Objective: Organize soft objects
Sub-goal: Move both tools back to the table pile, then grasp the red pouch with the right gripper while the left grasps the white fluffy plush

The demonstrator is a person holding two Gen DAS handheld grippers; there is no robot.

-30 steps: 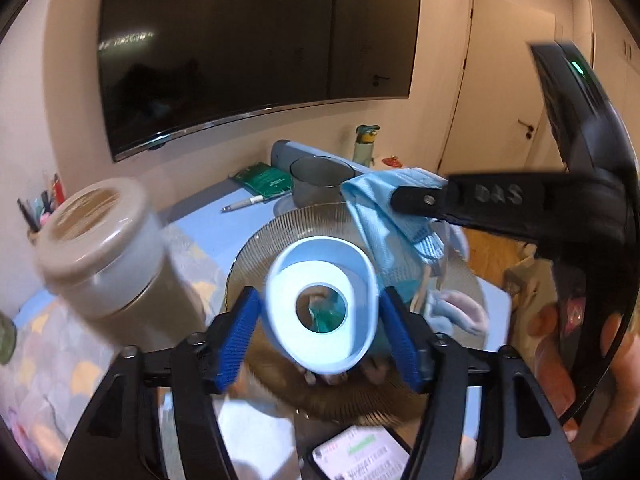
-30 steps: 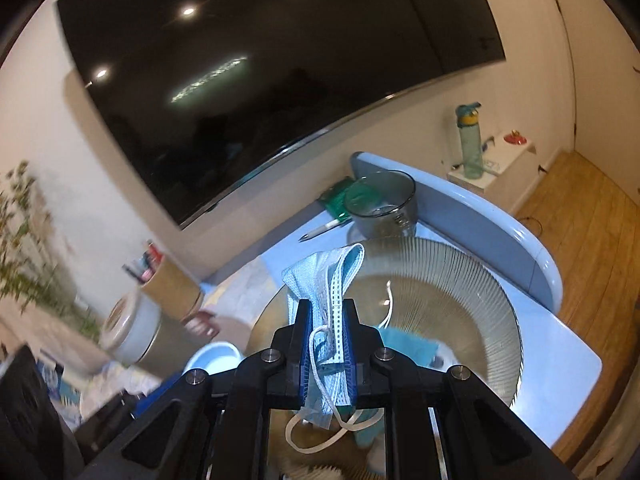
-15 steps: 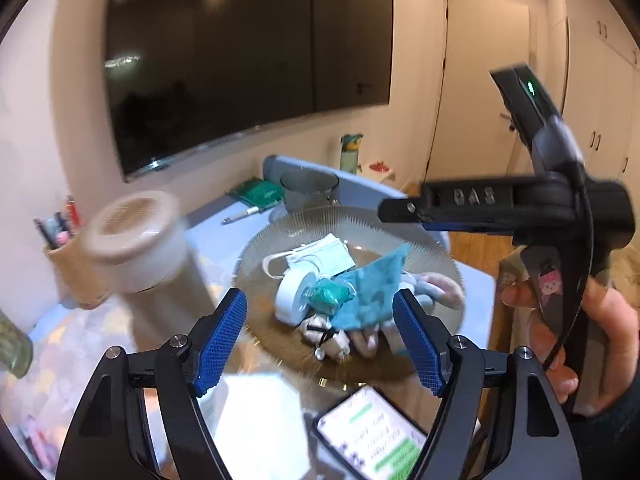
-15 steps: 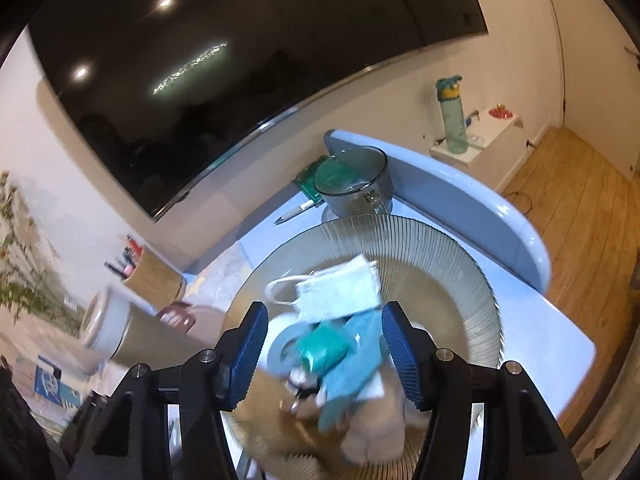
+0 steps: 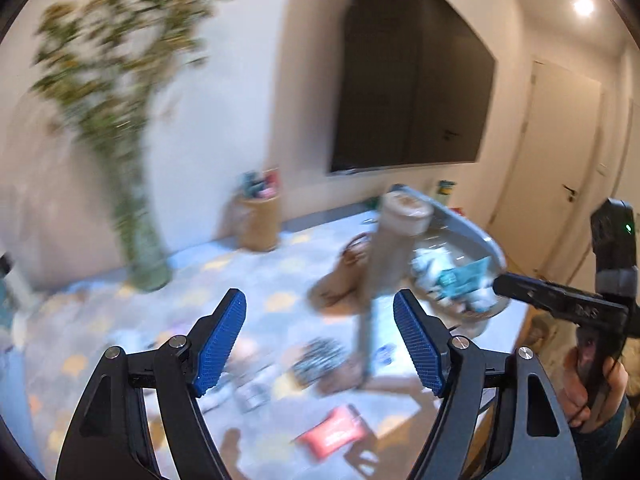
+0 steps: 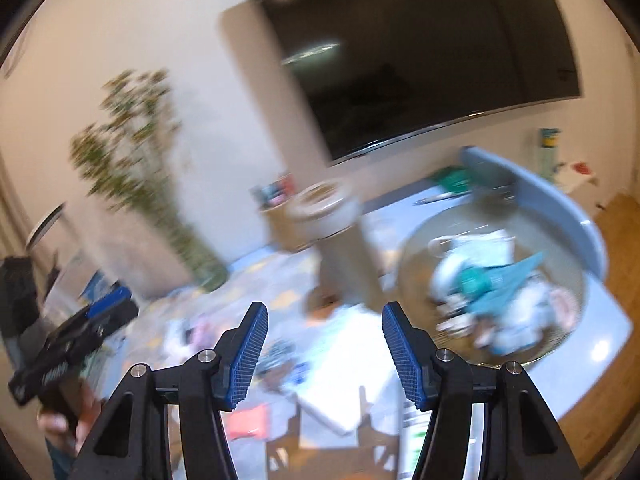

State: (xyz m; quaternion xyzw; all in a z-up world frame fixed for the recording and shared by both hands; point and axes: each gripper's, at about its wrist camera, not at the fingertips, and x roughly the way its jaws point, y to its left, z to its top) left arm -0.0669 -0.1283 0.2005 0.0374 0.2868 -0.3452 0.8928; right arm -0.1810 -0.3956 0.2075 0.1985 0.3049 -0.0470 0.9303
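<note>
A ribbed glass bowl [image 6: 576, 280] at the table's right end holds a pile of soft things [image 6: 492, 284]: a white face mask, a teal cloth, a tape roll and a plush toy. The pile also shows in the left wrist view [image 5: 456, 276]. My left gripper [image 5: 320, 340] is open and empty, above the table's middle, well left of the bowl. My right gripper [image 6: 324, 344] is open and empty, above the table, left of the bowl. Both views are blurred by motion.
A tall beige lidded jar [image 5: 394, 248] stands beside the bowl. A vase of green branches [image 5: 140, 240] and a pen holder [image 5: 258, 220] stand at the back. A red packet [image 5: 332, 434] and small loose items lie near the front. A white box [image 6: 348, 364] lies below my right gripper.
Both grippers let go of the tape roll and the face mask into the bowl, opened, and swung left and back from the bowl.
</note>
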